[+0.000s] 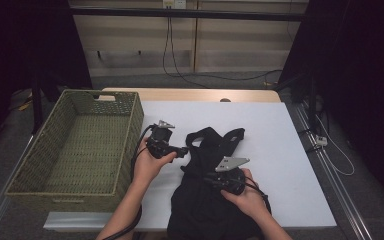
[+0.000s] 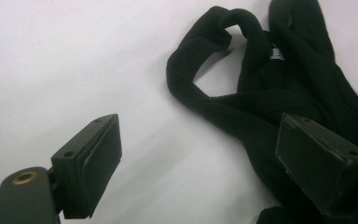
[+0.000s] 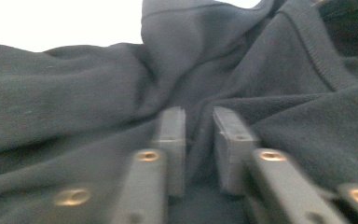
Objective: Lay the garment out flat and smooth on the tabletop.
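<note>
Garment [image 1: 207, 190] lies on the table [image 1: 280, 150] (near edge), basket [image 1: 25, 170] left.

The black garment [image 1: 205, 195] lies crumpled on the white table surface [image 1: 280, 150]. Its looped straps [image 1: 220, 137] point away from the person. Its lower part overhangs the near edge.

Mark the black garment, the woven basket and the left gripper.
black garment [image 1: 205, 200], high view, on its body.
woven basket [image 1: 132, 127], high view, on its right wall.
left gripper [image 2: 196, 161], left gripper view, between its open jaws.

A white-topped table [image 1: 280, 145] carries two things. A green woven basket [image 1: 130, 125] sits at its left edge; a black garment [image 1: 205, 200] lies crumpled near the front.
</note>
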The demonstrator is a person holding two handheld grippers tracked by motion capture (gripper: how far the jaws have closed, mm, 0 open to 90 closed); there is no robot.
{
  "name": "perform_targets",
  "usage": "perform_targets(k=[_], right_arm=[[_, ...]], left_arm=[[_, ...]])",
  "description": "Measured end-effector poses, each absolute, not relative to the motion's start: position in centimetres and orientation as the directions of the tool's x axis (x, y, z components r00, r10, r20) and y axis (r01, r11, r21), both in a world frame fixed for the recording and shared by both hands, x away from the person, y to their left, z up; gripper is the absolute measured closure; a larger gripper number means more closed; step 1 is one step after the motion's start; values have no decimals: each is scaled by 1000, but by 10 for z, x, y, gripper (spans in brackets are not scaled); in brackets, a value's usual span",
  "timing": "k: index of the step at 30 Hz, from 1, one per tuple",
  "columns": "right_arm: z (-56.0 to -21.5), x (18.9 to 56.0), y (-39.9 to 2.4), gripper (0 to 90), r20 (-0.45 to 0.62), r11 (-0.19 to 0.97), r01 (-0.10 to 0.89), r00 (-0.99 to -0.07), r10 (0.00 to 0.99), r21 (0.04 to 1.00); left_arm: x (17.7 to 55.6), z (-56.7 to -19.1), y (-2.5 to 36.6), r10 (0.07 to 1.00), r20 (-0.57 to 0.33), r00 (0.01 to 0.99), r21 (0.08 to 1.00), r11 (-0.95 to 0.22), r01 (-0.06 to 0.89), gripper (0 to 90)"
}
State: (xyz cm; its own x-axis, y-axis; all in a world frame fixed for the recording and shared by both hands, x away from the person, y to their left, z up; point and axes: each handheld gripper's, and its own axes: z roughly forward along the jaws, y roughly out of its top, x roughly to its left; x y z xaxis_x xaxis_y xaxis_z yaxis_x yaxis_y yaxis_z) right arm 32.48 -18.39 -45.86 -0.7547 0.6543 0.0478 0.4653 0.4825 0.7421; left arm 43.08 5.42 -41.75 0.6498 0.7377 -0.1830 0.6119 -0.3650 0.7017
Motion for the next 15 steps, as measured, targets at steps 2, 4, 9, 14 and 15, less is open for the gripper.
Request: perform_targets(k=[2,4,9,14,15], right_arm=[[-458,324,-186,834,62,484,470,-762,645,738],[-457,321,-187,838,68,491,469,-771,633,734],[-454,305,-187,839,108,515,463,-810,577,722],[-450,280,-182,837,198,566,445,-874,444,694],[-448,275,-180,834,219,569,441,-882,416,694]], left_arm=[[431,-417,54,737,-180,651,705,-365,608,143],[431,-416,53,736,-180,652,707,-364,607,143],[433,-416,53,736,-181,653,708,-363,605,143],[434,-413,53,735,-187,652,709,-358,607,143],[434,-413,53,735,-187,652,710,-358,607,143]])
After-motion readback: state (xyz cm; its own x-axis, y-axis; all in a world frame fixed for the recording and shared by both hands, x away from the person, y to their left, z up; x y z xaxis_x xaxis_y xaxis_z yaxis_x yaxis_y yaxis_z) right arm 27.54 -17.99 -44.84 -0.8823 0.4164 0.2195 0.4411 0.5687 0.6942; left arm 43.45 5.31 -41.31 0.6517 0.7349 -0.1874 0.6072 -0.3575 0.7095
